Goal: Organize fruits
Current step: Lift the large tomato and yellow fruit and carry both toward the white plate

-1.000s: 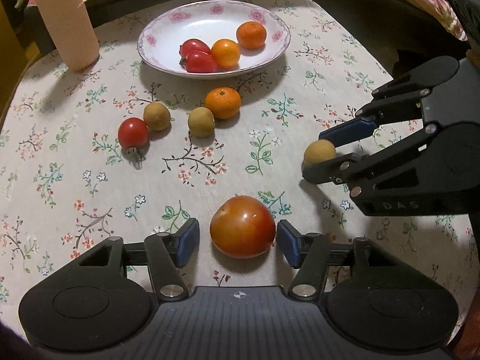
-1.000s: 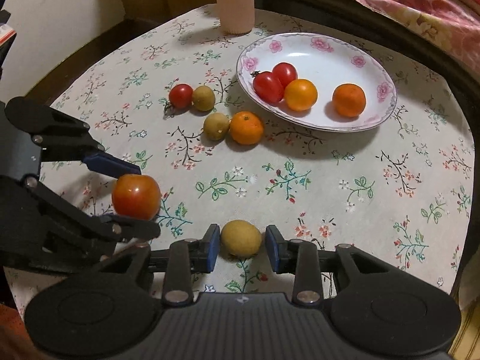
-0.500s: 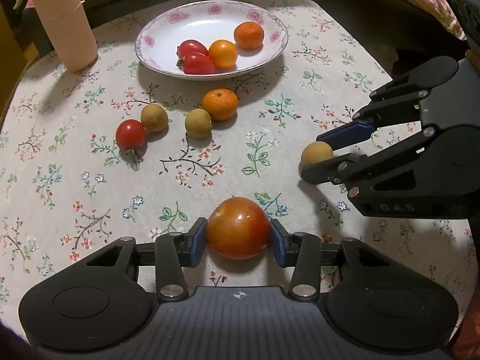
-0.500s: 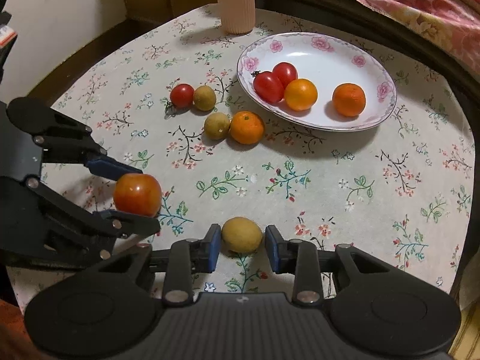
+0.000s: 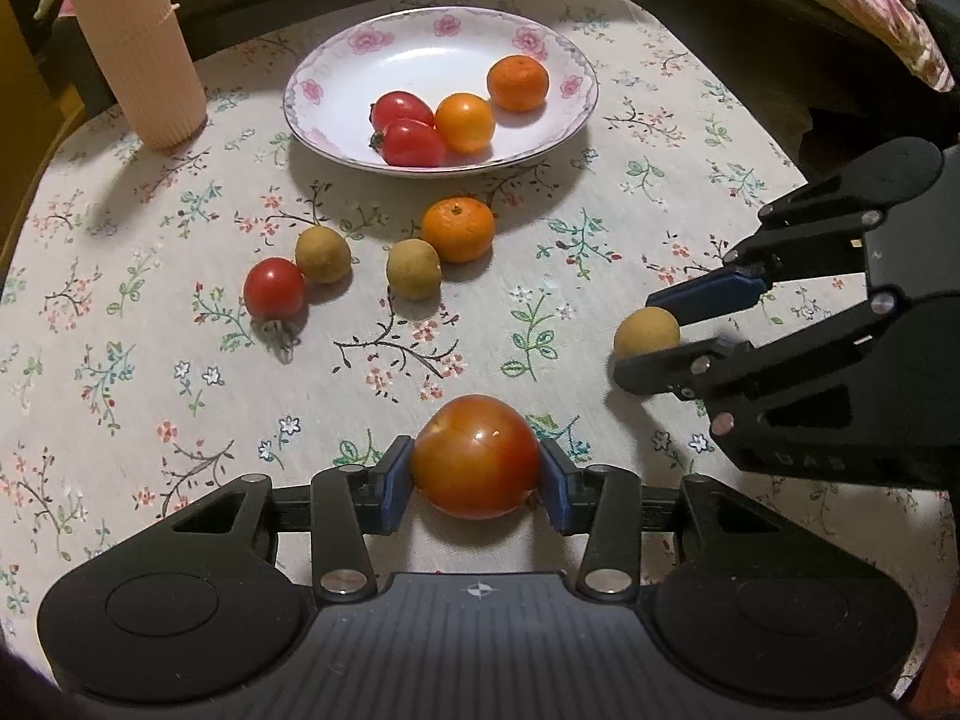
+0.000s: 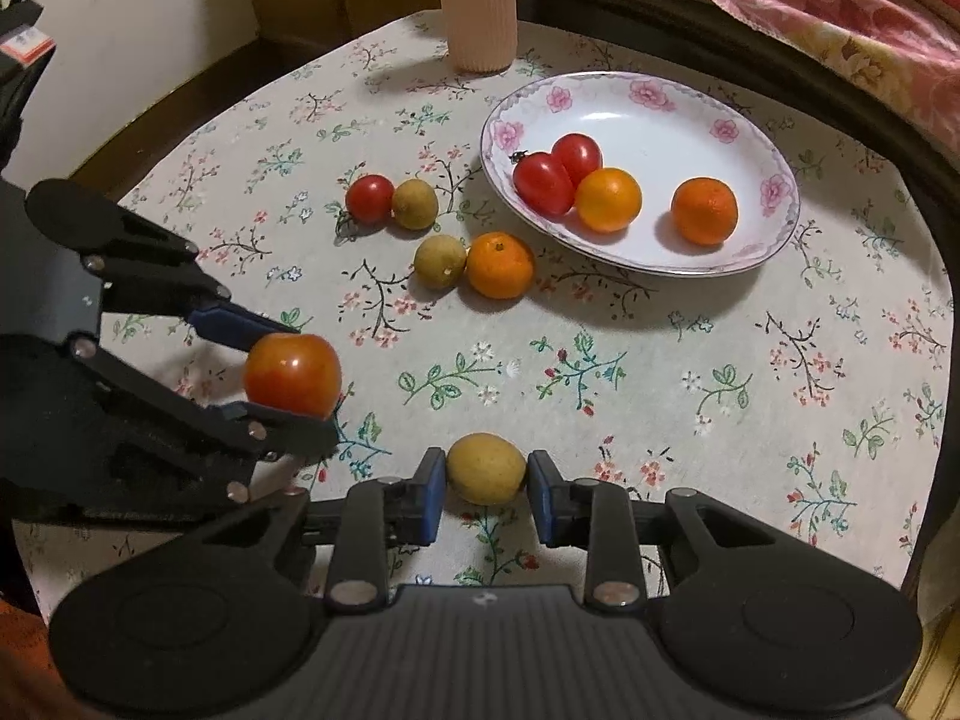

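Observation:
My left gripper (image 5: 475,479) is shut on a large red-orange tomato (image 5: 475,456), just above the floral tablecloth; it also shows in the right wrist view (image 6: 293,373). My right gripper (image 6: 486,483) has its blue pads touching a yellow-brown longan (image 6: 486,468), which also shows in the left wrist view (image 5: 647,333). A white flowered plate (image 5: 558,120) at the back holds two red cherry tomatoes (image 5: 405,132) and two oranges (image 5: 465,123). Loose on the cloth lie an orange (image 5: 458,229), two longans (image 5: 413,269) and a small tomato (image 5: 274,289).
A tall ribbed beige cylinder (image 5: 135,42) stands at the back left beside the plate. The round table's dark rim (image 6: 936,276) curves close on the right. A pink patterned cloth (image 6: 810,6) hangs behind the table.
My left gripper closed on the large tomato and lifted it slightly. My right gripper's pads closed in on the longan between them.

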A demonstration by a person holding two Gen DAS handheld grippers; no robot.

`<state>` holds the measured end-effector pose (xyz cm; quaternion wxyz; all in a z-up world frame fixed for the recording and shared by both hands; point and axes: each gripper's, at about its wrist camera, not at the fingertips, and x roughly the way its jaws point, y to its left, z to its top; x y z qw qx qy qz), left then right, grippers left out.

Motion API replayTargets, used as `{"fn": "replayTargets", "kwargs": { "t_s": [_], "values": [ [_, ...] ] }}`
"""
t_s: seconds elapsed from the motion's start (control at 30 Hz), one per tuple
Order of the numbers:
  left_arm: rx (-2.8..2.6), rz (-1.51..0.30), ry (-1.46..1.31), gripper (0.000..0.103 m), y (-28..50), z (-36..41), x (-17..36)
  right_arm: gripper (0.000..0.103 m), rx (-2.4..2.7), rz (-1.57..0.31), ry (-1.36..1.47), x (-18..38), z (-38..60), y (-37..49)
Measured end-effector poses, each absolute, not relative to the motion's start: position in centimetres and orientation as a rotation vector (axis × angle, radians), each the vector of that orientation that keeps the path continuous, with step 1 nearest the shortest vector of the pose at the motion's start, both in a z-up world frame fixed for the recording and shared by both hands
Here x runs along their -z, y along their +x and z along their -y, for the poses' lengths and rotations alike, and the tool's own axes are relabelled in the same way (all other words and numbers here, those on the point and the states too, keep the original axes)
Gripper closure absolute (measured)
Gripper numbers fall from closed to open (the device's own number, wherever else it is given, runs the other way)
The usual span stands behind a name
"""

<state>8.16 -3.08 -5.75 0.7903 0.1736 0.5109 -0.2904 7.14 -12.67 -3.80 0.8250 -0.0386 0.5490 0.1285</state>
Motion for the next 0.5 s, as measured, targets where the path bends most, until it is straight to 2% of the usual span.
{"fn": "replayTargets", "kwargs": {
  "t_s": [0.5],
  "values": [
    [0.623,-1.100,0.382,0.051,8.26,3.35,5.83,0.073,-0.280,-1.189,-0.072,4.21,12.17,7.63]
  ]
}}
